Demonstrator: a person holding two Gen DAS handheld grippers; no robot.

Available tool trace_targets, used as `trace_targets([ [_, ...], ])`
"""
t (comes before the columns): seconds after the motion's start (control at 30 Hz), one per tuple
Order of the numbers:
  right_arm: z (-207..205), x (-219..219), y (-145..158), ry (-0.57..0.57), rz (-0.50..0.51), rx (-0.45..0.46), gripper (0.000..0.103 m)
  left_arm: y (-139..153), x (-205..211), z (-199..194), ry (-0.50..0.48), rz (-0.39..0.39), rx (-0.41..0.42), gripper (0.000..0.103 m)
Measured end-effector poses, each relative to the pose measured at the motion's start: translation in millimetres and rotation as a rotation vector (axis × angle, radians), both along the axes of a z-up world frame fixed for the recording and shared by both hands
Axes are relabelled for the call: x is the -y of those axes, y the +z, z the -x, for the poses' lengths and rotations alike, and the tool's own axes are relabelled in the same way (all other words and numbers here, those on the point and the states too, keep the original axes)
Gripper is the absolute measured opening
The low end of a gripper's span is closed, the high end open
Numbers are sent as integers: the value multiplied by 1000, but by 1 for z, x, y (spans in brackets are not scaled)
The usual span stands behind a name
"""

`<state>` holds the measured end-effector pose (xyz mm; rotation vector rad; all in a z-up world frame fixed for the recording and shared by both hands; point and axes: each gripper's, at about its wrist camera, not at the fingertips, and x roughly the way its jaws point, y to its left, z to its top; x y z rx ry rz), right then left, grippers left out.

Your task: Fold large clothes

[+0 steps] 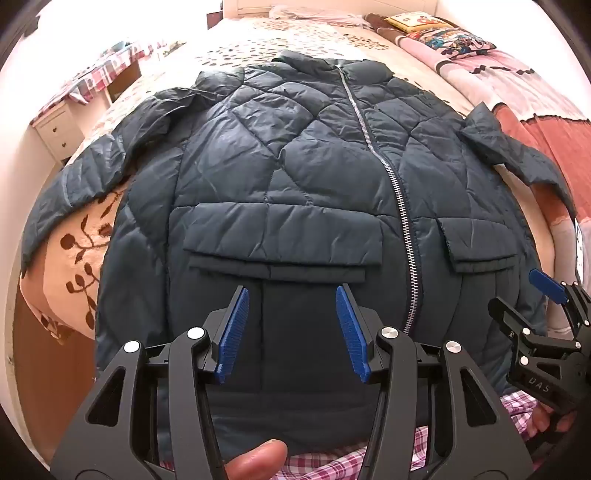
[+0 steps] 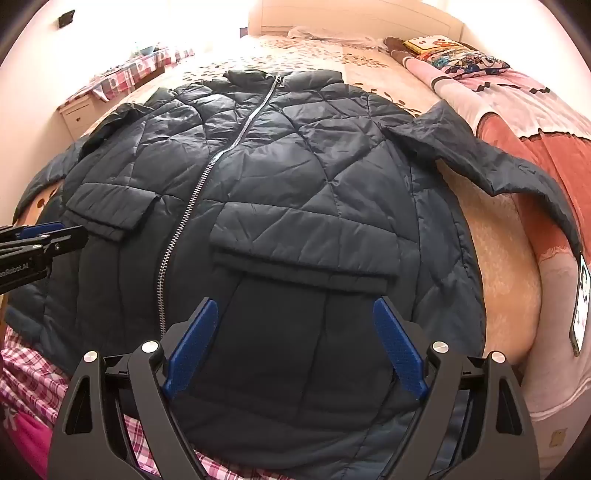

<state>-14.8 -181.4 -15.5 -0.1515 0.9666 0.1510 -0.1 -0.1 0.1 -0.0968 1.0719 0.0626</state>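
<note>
Dark teal quilted jacket (image 1: 295,155) with silver zip (image 1: 399,206), cream leaf-print bedspread (image 1: 74,236), blue gripper pads (image 2: 192,347), pink-checked cloth (image 2: 26,373)

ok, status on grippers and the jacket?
Left gripper open, right gripper open, both empty. Quilted jacket flat on bed, zipped, unfolded. Nothing obstructing.

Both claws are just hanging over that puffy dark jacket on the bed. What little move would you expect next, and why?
Probably lower both claws onto the hem. The jacket lies flat on the bed, zipped, sleeves spread, nothing folded yet. The left claw and right claw both stand open above its lower part, below the pocket flaps, gripping nothing, so grabbing the near edge seems the natural start.
</note>
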Motion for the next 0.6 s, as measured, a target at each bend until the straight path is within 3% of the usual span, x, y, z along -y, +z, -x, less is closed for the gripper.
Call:
trace_targets([
  [0.6,-1,3,-2,-3,-5,-14,84,0,0,0,0,3,-6,49],
])
